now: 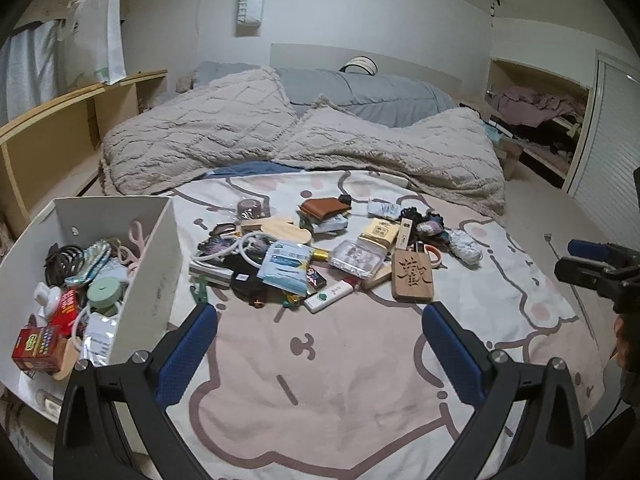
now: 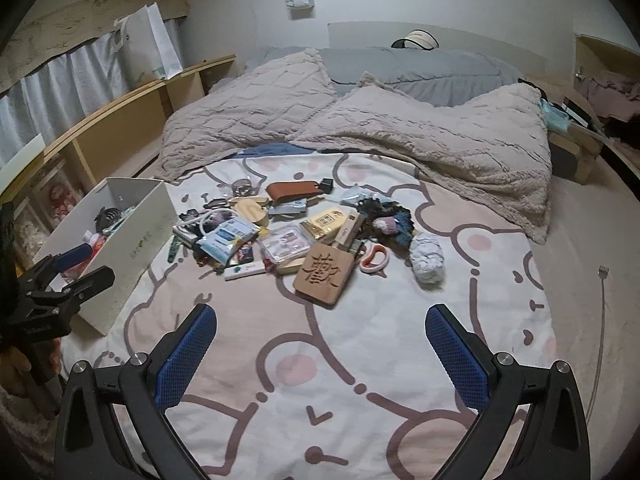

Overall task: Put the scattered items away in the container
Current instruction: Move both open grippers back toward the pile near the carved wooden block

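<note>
On the bed [image 2: 520,320], a pink cartoon blanket [image 1: 320,380] carried a white container [image 1: 152,264] at its left, partly filled, with the scattered items [image 2: 288,236] heaped just right of it. Nearer the camera, the left tool [image 1: 320,354] and right tool [image 2: 320,354] hovered wide open, holding nothing.
</note>
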